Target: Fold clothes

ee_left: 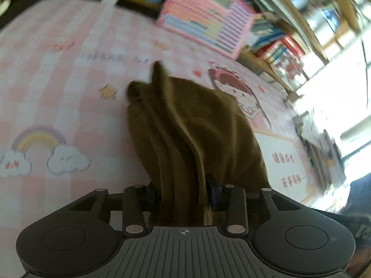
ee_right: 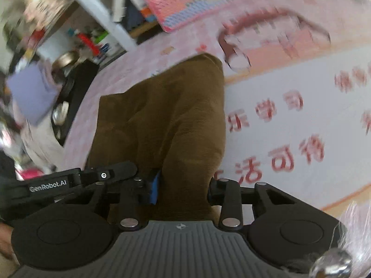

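A brown garment [ee_left: 185,125] hangs bunched in long folds over the pink bedspread [ee_left: 58,74]. My left gripper [ee_left: 183,194] is shut on its near edge, with cloth filling the gap between the black fingers. In the right wrist view the same brown garment [ee_right: 167,115] spreads wider and smoother, and my right gripper [ee_right: 183,192] is shut on another part of its edge. The left gripper's body [ee_right: 69,180] shows at the left, close beside the right one. The fingertips of both grippers are hidden under the fabric.
The pink checked bedspread [ee_right: 289,115] carries cartoon prints and red characters. A pink patterned box [ee_left: 206,16] leans at the far edge. Bookshelves [ee_left: 285,48] stand behind it on the right. A lilac cloth [ee_right: 32,92] and dark items [ee_right: 69,102] lie at the left.
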`<state>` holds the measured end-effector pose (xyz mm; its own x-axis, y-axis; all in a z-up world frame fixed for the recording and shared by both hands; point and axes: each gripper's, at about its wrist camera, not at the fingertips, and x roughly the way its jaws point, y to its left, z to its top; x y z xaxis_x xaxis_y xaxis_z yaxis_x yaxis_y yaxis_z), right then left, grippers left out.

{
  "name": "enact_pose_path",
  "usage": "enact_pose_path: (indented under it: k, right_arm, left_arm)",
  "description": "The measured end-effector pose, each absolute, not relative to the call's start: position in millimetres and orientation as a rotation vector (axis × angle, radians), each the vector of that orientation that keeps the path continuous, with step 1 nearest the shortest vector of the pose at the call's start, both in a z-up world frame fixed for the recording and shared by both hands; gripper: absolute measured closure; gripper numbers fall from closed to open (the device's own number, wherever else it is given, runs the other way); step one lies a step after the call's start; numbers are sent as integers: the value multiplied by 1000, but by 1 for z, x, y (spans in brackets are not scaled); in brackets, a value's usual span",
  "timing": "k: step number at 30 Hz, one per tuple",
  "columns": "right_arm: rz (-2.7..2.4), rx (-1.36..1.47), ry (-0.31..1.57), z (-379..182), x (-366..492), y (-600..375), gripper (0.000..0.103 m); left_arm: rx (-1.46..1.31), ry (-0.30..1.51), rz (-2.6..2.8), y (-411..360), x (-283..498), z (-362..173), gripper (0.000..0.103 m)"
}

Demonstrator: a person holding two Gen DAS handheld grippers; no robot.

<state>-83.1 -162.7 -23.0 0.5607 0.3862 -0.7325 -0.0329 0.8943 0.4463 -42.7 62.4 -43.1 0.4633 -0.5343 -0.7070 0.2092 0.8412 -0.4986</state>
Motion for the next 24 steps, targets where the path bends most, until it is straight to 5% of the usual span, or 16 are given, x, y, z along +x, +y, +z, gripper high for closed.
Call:
enact_pose_path:
  k: [8, 14, 24]
  right_arm:
    - [227, 541, 1001, -38, -79, -181, 53]
    - [249, 536, 989, -37, -79, -177, 70]
    - [271, 484, 874, -2, -99, -176, 73]
  left_arm:
    - [-444, 1029, -460, 67, -35, -58, 55]
    - [-442, 1013, -458, 61, -33, -57, 67]
    - [-394, 901, -512, 57, -51, -21, 73]
